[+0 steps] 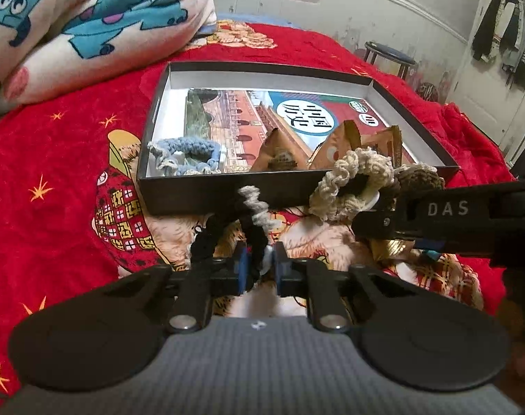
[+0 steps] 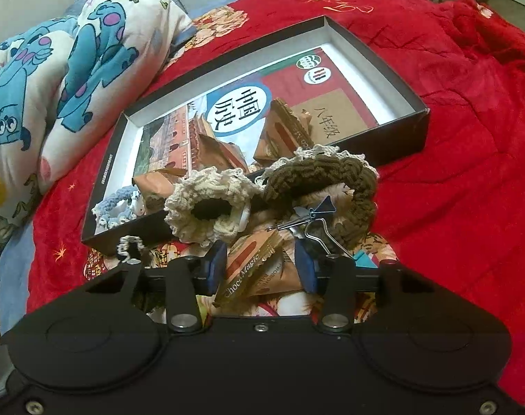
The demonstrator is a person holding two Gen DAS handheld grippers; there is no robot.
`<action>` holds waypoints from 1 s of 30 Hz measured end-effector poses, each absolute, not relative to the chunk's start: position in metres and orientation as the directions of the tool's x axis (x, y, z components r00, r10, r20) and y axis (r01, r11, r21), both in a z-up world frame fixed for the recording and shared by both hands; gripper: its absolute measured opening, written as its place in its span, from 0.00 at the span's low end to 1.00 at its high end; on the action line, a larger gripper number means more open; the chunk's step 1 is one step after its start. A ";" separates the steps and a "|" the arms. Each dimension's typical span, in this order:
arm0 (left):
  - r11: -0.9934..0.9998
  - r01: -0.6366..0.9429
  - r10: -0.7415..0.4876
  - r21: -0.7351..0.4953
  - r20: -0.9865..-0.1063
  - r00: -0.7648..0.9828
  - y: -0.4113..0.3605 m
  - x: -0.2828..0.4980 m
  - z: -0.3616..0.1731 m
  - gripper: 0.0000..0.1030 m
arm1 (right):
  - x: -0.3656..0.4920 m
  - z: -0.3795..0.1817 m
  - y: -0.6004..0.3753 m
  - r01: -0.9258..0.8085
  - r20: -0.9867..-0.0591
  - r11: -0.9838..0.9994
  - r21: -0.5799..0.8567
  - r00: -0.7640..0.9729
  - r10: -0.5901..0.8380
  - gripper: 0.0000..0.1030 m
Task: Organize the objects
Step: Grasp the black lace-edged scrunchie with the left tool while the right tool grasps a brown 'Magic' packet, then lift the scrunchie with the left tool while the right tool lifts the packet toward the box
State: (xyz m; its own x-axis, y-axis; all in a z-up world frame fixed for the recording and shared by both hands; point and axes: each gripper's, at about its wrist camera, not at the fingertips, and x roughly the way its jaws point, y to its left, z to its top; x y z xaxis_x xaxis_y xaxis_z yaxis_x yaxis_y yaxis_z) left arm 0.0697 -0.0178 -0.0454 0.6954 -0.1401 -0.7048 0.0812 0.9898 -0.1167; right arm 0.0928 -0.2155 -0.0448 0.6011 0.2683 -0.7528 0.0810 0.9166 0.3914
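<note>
- Nearest the lens, the left hand-held gripper (image 1: 261, 269) is pinched almost closed on a black crocheted scrunchie (image 1: 227, 238), evidently to lift it.
- Right hand-held gripper (image 2: 260, 269) stands partly open around a ChocoMagic packet (image 2: 252, 269); whether its pads touch is unclear.
- Both things lie on the bed (image 1: 72, 159) at lower centre, just before the box (image 1: 227, 193), already holding a book and packets.
</note>
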 end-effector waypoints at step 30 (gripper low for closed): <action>0.993 0.113 -0.108 -0.038 -0.679 0.726 -0.031 0.058 -0.040 0.16 | 0.087 -0.040 -0.229 0.117 -0.719 0.855 0.506 0.605 0.343 0.32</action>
State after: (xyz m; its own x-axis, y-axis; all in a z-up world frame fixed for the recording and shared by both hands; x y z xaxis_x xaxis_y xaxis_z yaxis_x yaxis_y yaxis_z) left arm 0.0578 -0.0305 -0.0398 0.7261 -0.1082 -0.6790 0.1128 0.9929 -0.0376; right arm 0.0871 -0.2287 -0.0397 0.6053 0.3425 -0.7185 0.1170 0.8546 0.5060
